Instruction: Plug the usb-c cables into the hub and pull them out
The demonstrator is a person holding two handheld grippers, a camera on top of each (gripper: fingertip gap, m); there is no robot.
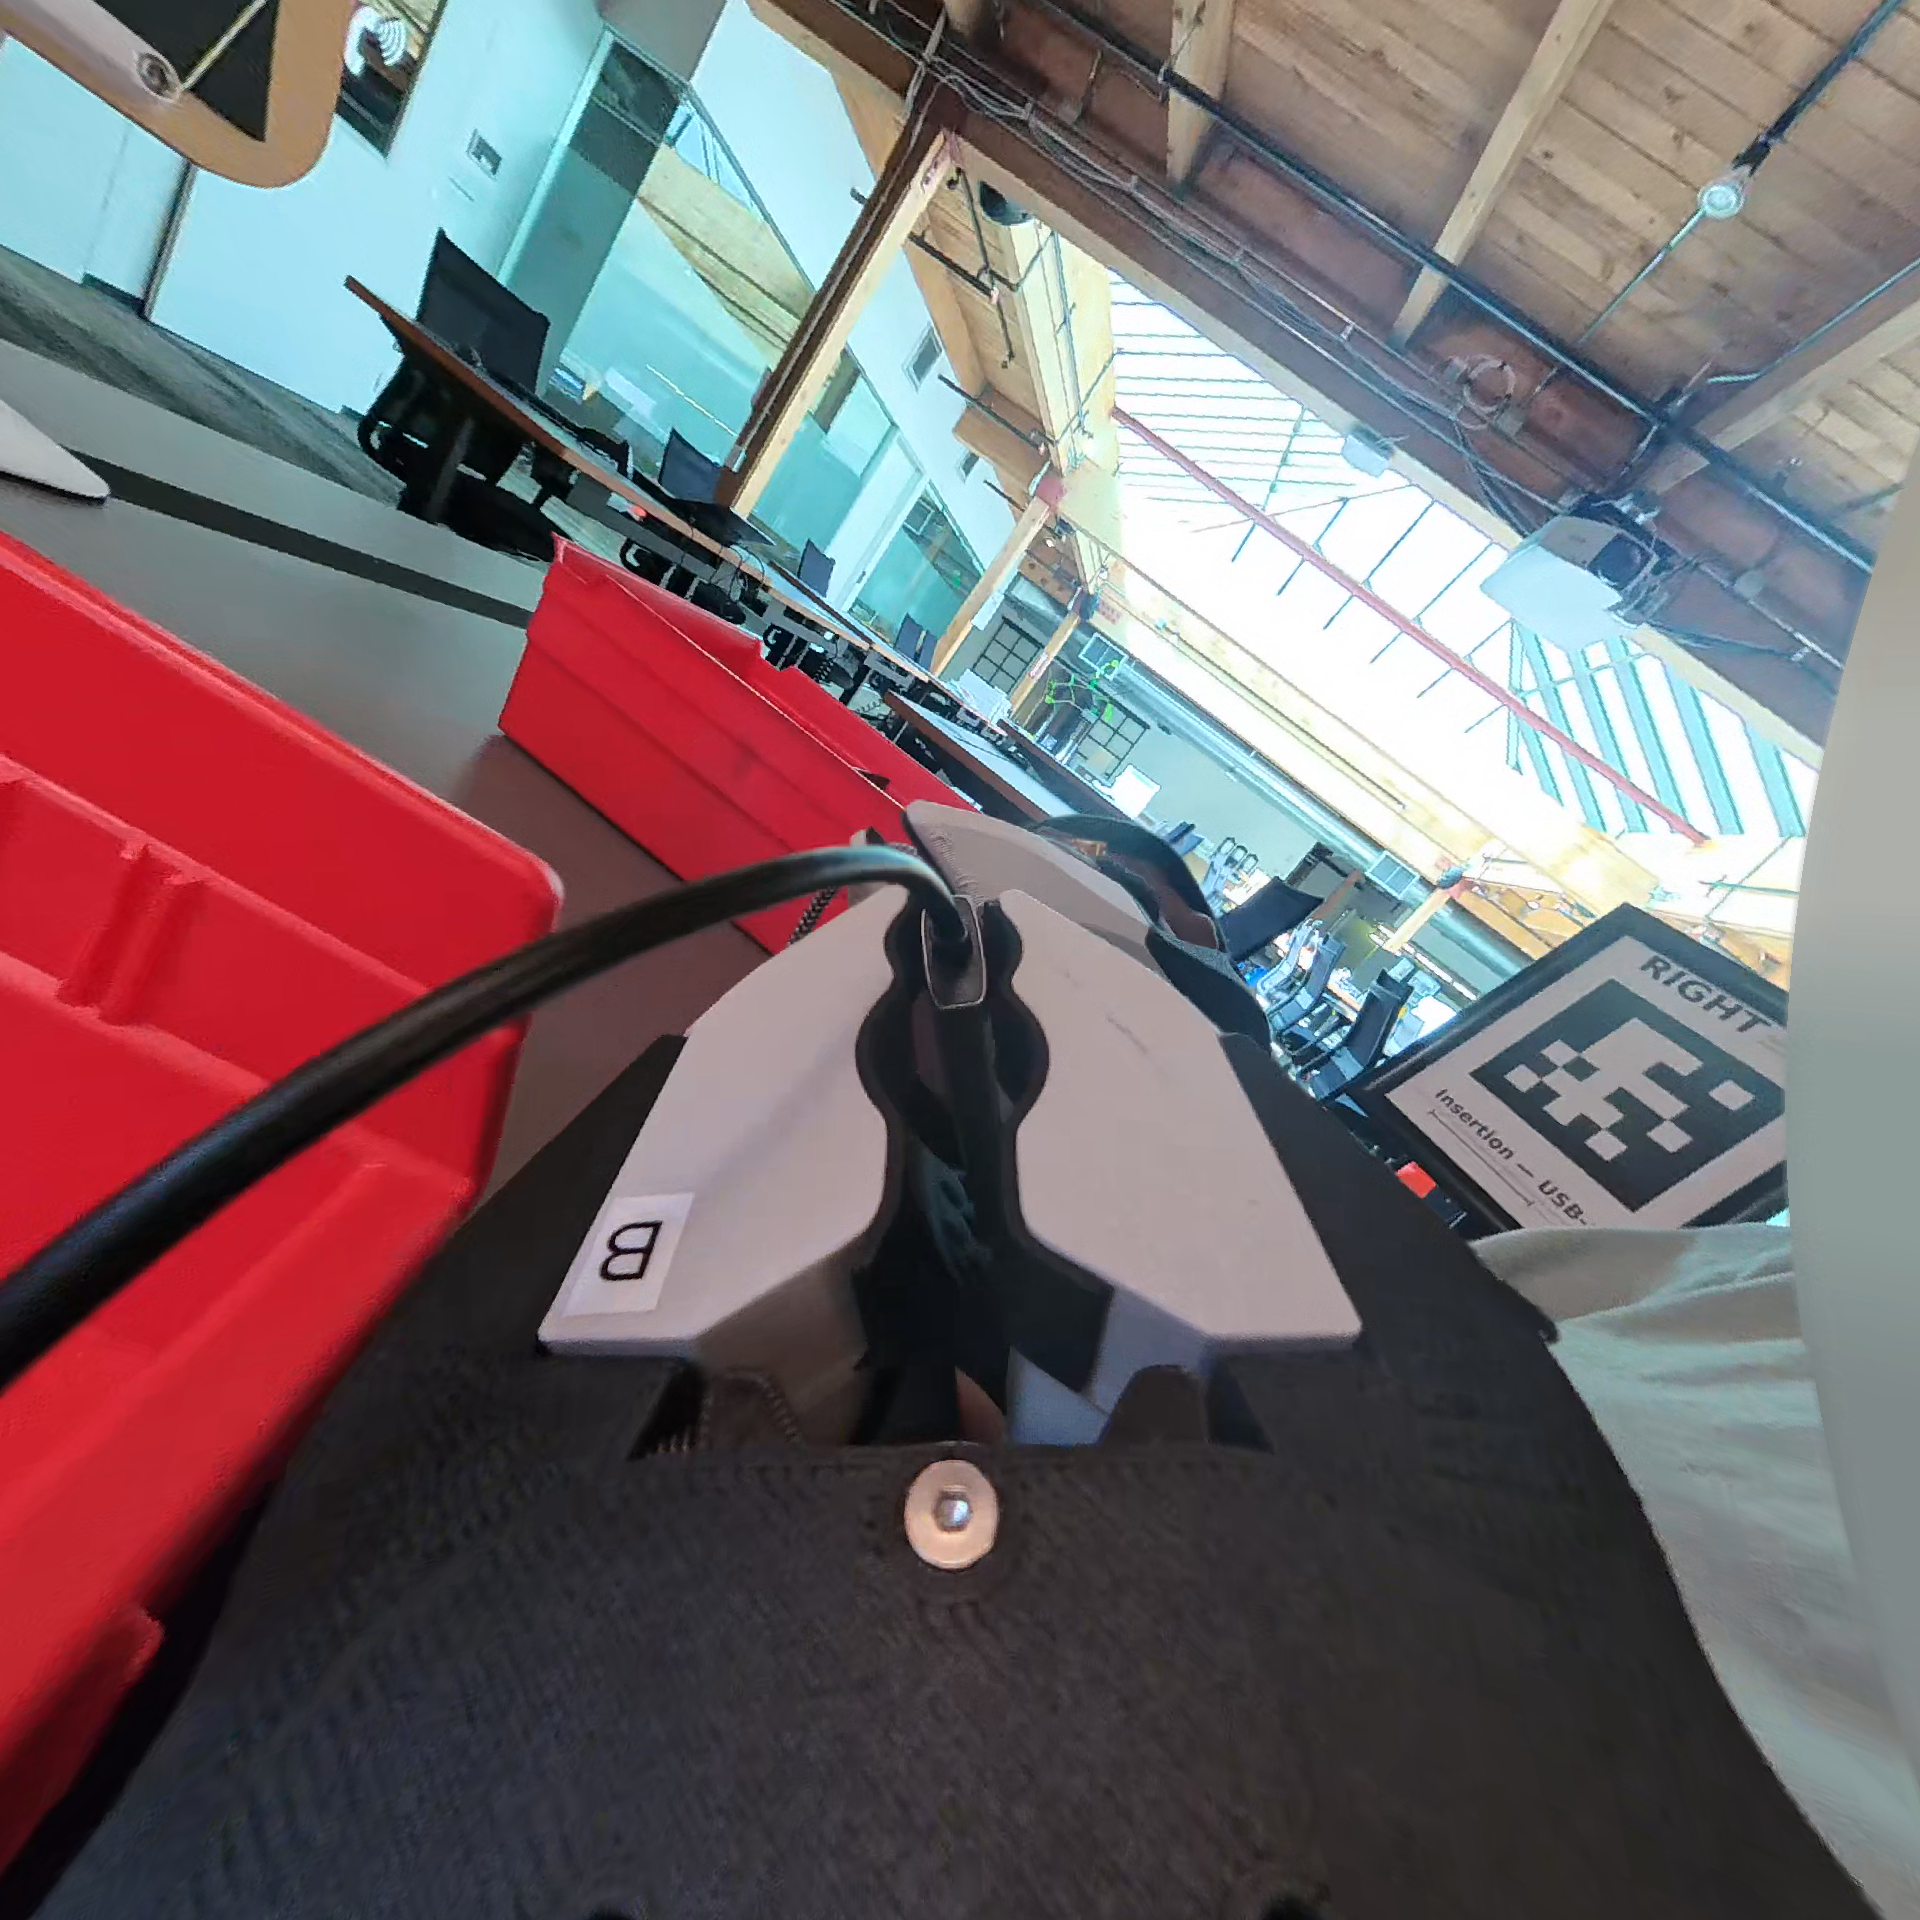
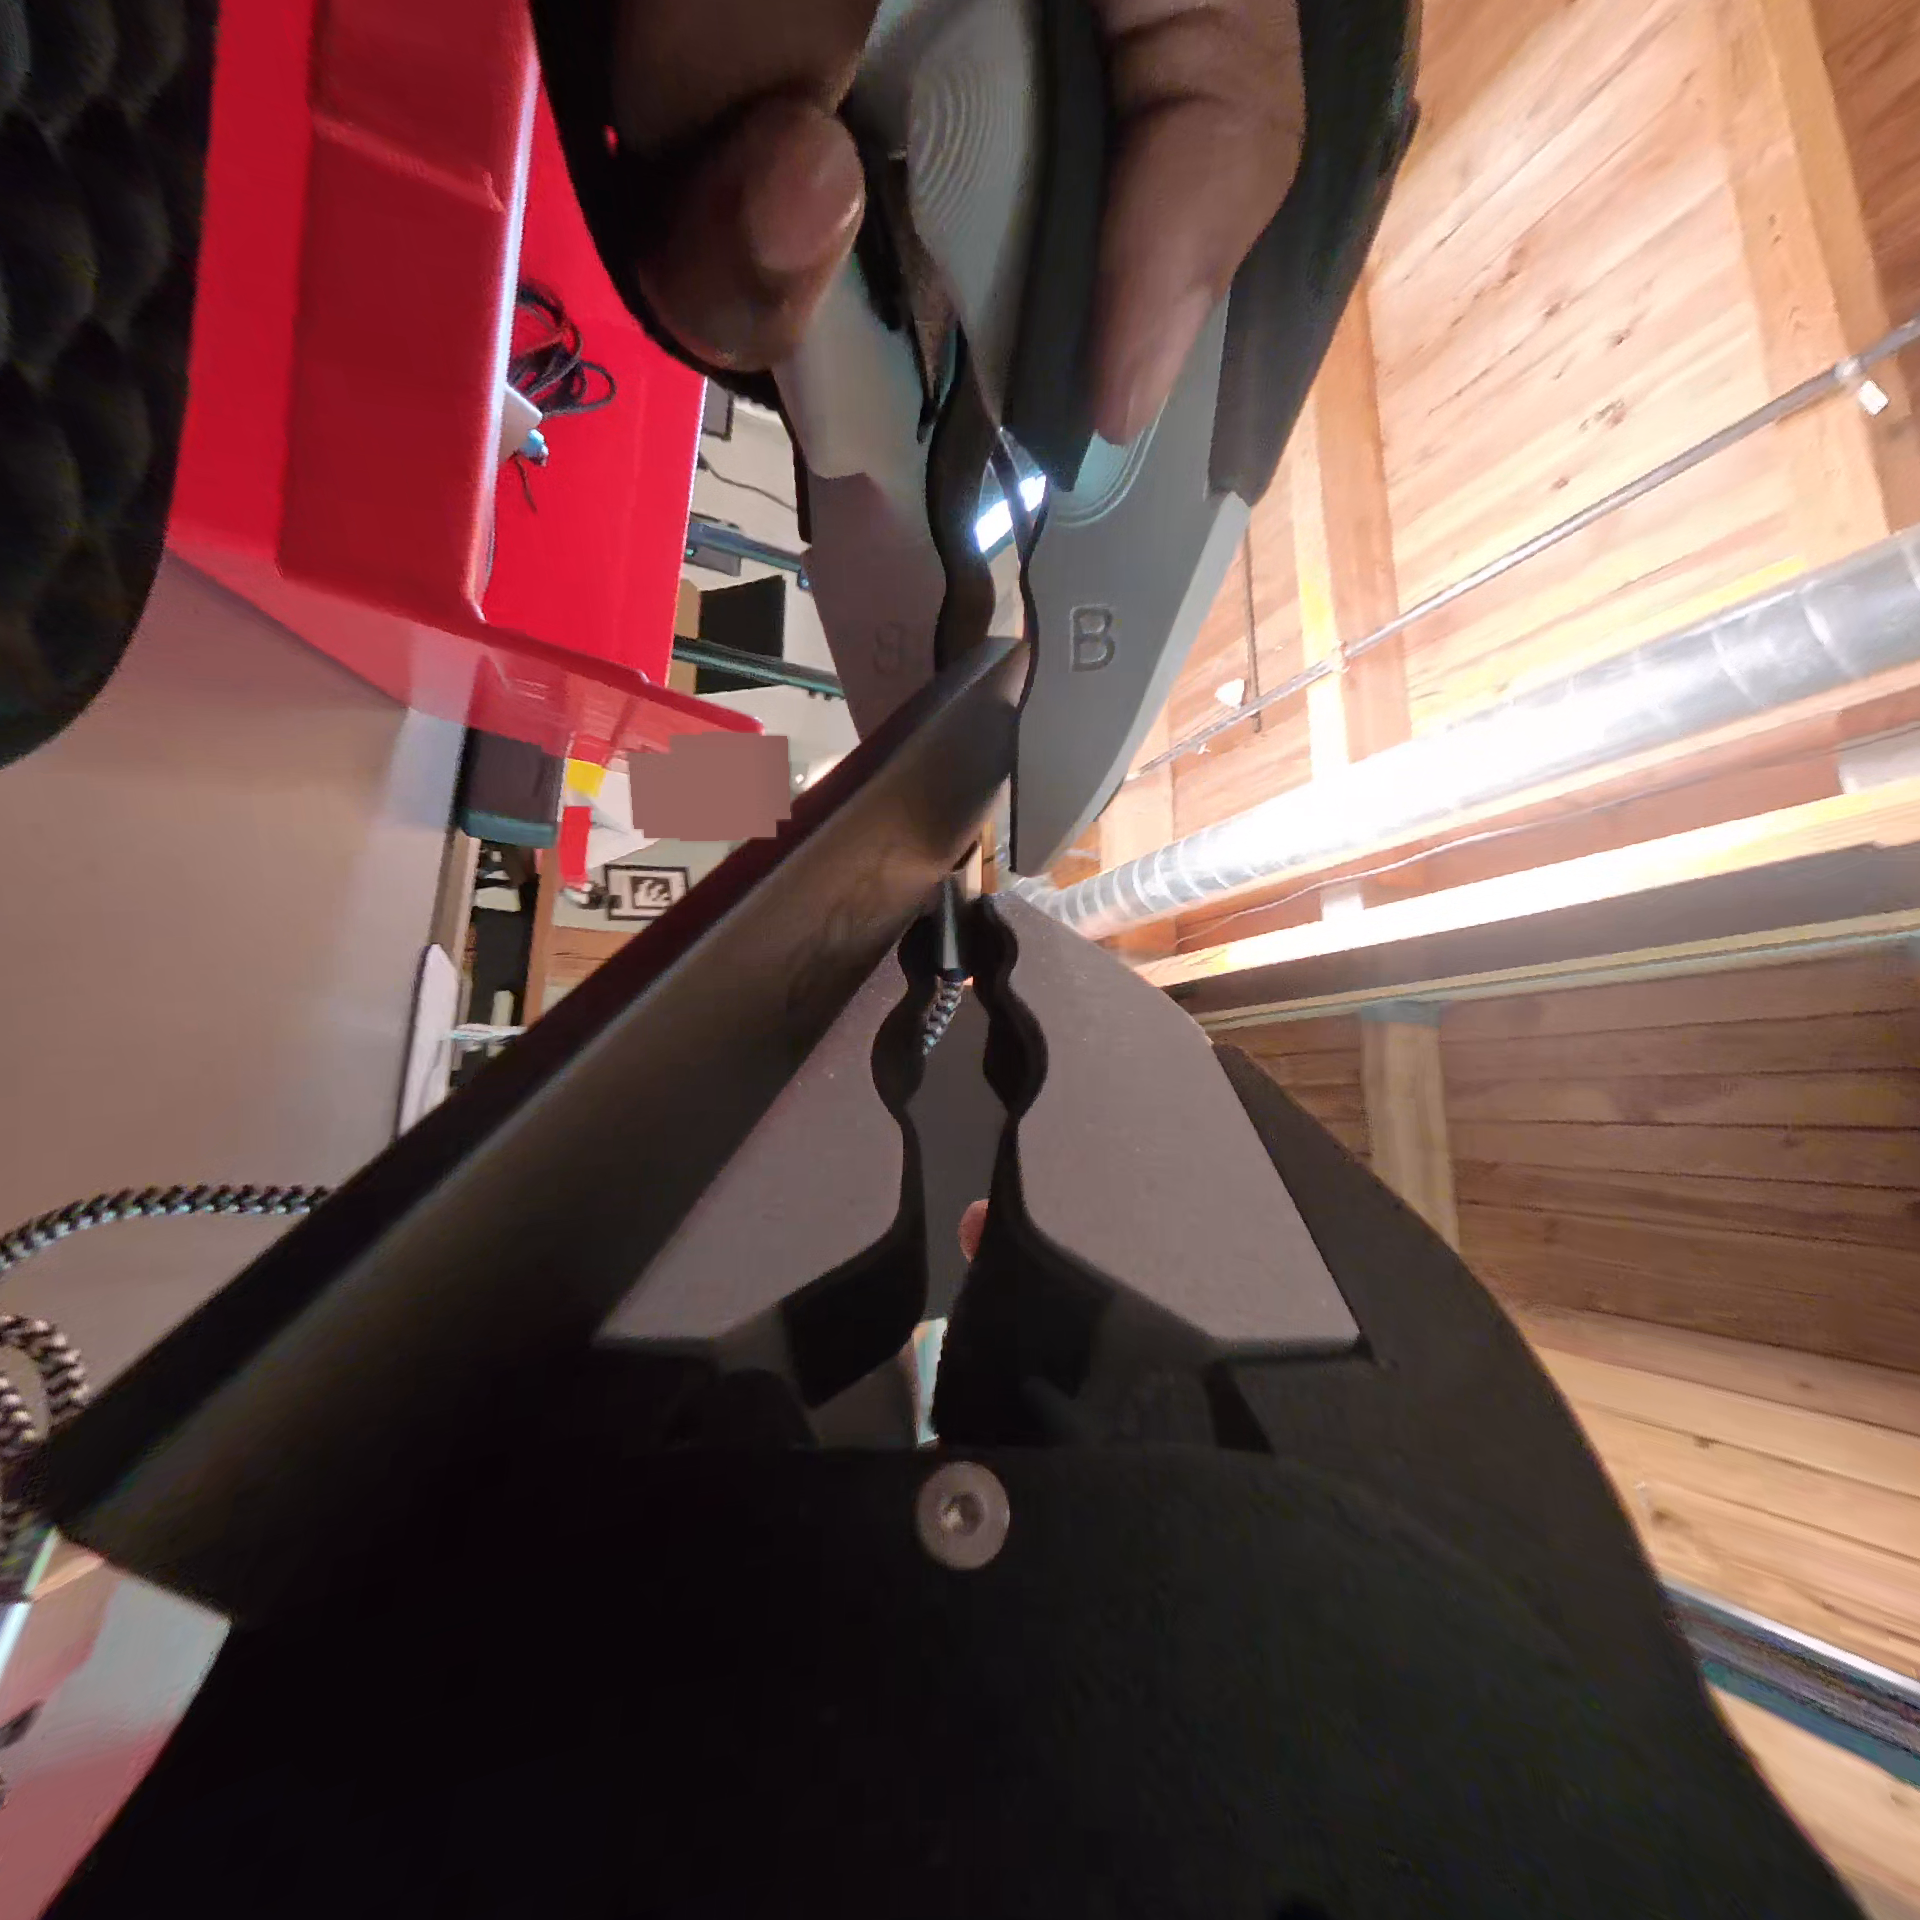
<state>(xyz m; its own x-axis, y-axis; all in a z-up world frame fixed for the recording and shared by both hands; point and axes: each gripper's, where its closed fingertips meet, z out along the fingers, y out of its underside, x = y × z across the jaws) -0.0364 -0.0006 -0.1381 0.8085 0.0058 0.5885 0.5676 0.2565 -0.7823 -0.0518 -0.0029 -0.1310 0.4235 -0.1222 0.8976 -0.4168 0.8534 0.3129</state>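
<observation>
My left gripper (image 1: 951, 920) is shut on the end of the dark, slim hub (image 1: 954, 971), seen end-on between the grey fingers. The hub's black lead (image 1: 416, 1029) curves off to the left. In the right wrist view the hub (image 2: 623, 1049) runs diagonally from lower left to the centre, with the left gripper (image 2: 992, 727) clamped on its far end. My right gripper (image 2: 961, 920) is shut on the plug of a black-and-white braided usb-c cable (image 2: 940, 1013). The plug tip meets the hub's edge; I cannot tell whether it is seated. The braided cable (image 2: 156, 1205) loops at the left.
Two red bins (image 1: 208, 935) (image 1: 665, 717) stand on the dark table to the left. A card with a black-and-white marker (image 1: 1621, 1081) leans at the right, beside a pale sleeve (image 1: 1683, 1455). A person's hand (image 2: 758, 208) grips the left gripper, in front of a red bin (image 2: 416, 312).
</observation>
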